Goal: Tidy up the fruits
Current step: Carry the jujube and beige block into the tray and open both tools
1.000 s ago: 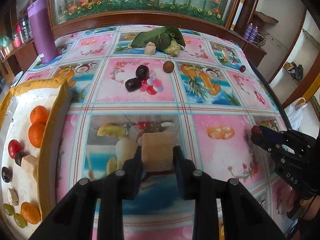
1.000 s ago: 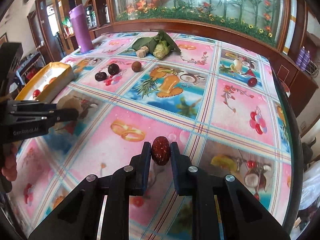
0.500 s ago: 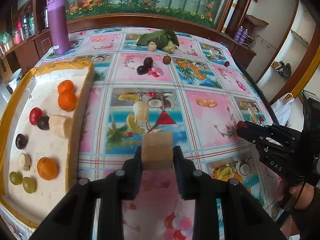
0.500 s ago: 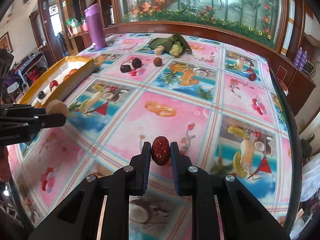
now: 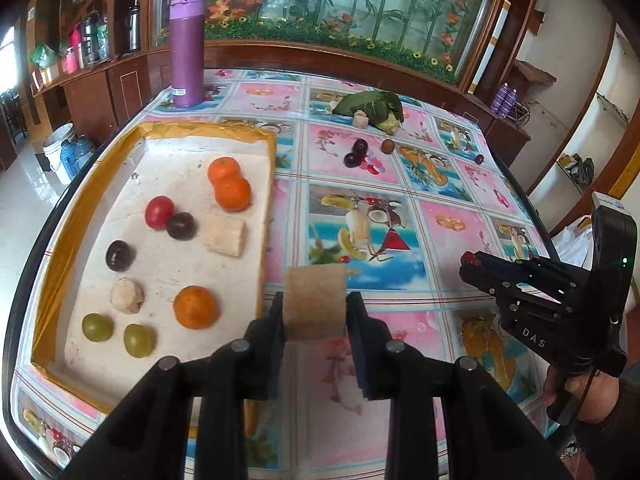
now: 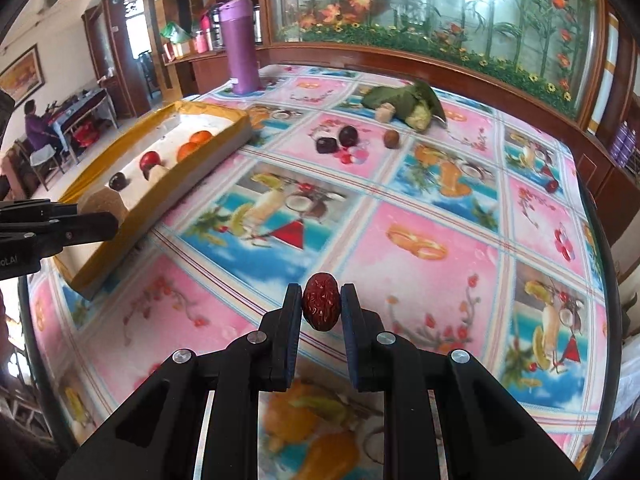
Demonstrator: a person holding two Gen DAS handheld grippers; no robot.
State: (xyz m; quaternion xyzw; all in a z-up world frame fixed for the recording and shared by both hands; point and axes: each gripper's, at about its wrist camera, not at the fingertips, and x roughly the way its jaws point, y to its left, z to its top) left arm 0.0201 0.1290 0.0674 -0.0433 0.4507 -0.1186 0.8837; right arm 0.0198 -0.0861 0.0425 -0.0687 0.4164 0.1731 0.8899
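While the left gripper [image 5: 315, 316] clamps the tan fruit chunk [image 5: 314, 300] just beside the tray [image 5: 269, 216], the right gripper [image 6: 321, 308] pinches a red date [image 6: 321, 307] above the table [image 6: 420, 248]; lift clear of the rim, then lower onto bare tray floor.

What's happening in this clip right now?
A person is sorting fruit with two handheld grippers. The left gripper is shut on a tan cut chunk, held just right of the yellow-rimmed tray, which already holds oranges, grapes and dark fruits. The right gripper is shut on a red date above the tablecloth. More fruit waits further back.
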